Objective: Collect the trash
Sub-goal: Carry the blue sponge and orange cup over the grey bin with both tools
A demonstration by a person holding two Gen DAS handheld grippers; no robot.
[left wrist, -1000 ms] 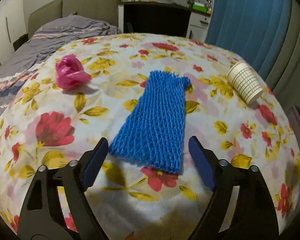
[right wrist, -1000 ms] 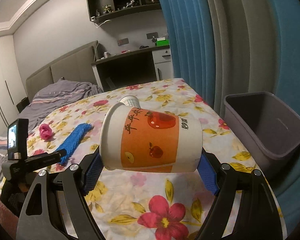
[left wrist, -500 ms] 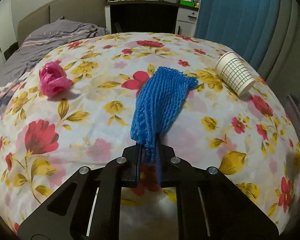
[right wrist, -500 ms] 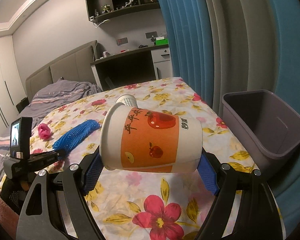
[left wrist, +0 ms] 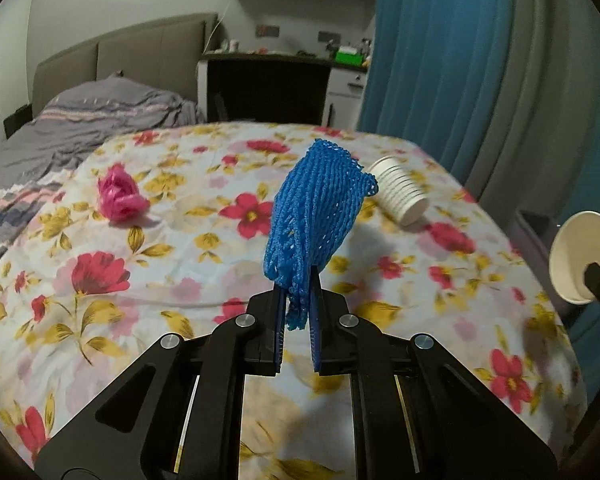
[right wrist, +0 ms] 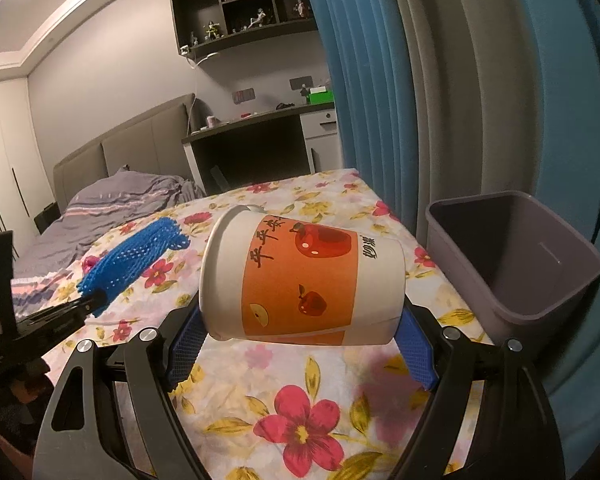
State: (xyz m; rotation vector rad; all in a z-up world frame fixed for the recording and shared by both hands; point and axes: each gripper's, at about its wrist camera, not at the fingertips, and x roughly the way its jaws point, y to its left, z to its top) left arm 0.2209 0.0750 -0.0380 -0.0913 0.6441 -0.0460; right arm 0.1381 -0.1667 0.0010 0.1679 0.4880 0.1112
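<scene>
Blue foam netting (left wrist: 314, 216) is pinched at its near end between the nearly closed jaws of the left gripper (left wrist: 296, 312), rising ahead of them above the bed (left wrist: 100, 280). Spread wide, the right gripper (right wrist: 300, 340) clamps an orange paper cup (right wrist: 300, 284) sideways. Right of those jaws stands a grey bin (right wrist: 512, 264). Beyond the netting lie a pink wad (left wrist: 120, 198) and a white cup (left wrist: 400, 194).

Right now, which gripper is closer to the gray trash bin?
Right. The right gripper, holding the orange cup, is just beside the bin. The left gripper, holding blue netting, is farther off across the bed.
</scene>
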